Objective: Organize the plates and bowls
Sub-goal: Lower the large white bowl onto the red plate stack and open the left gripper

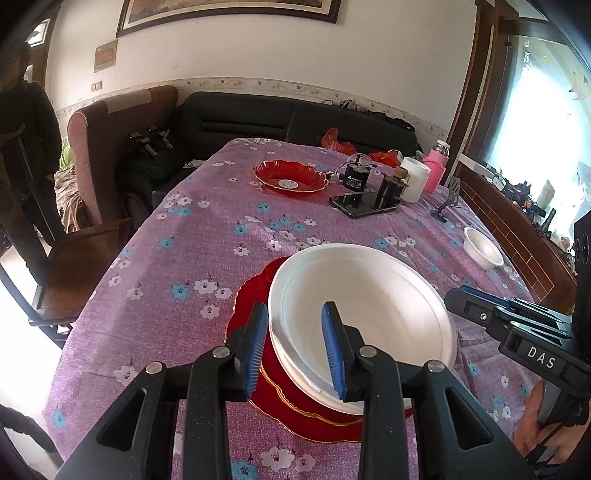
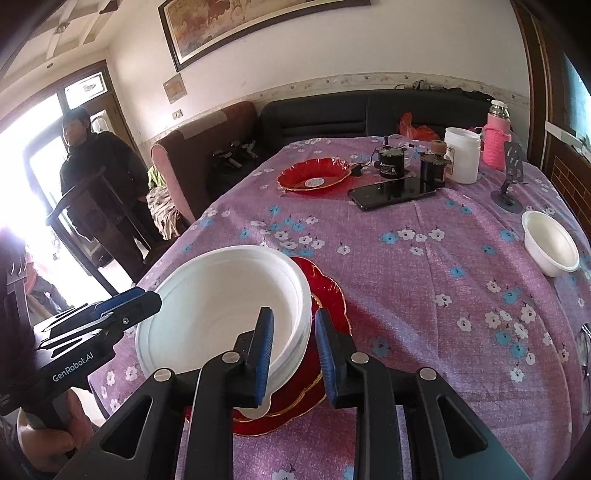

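Both grippers, left (image 1: 297, 347) and right (image 2: 293, 350), straddle the white bowl's (image 1: 365, 295) rim, fingers parted, seemingly not pinching; light, flimsy foam, best held at opposite edges.

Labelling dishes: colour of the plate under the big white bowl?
Red plate, gold scalloped rim; right wrist view.

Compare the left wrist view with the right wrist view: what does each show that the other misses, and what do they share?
Left wrist only: the left gripper from behind, jaws loosely astride the large white bowl rim, and the DAS label on the other gripper.
Right wrist only: the right gripper from behind, loosely astride the bowl's other side, the GenRobot.AI label, and the ceiling.
Shared: the bowl on a red plate, the small white bowl, the second red plate and the phone.
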Motion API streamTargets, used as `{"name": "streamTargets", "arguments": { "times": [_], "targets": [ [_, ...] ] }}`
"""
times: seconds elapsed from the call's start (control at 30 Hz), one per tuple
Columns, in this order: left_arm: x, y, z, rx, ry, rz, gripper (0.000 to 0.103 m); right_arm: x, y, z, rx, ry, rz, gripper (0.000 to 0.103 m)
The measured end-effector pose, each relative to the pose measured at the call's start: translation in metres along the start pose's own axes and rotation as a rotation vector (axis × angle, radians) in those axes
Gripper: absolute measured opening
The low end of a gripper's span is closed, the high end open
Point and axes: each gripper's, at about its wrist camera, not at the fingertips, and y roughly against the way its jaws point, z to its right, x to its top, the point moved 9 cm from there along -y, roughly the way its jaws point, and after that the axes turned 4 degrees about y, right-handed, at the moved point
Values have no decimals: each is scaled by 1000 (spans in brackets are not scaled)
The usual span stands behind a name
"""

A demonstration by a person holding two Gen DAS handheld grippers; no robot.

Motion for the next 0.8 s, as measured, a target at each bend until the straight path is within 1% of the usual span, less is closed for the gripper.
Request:
{"name": "streamTargets", "arguments": {
  "times": [0.2,0.33,0.47,0.6,0.8],
  "targets": [
    [2,8,5,1,-12,12,30,0,8,6,9,-19,13,26],
    [3,11,13,1,-26,18,36,0,13,13,16,-39,21,26],
    [4,15,23,-5,-40,22,36,0,19,21,19,-60,33,27],
    [6,20,38,-12,-67,27,37,0,28,33,20,-88,53,30],
    [3,20,72,-32,-124,14,38,-1,41,54,19,-128,79,30]
  ]
}}
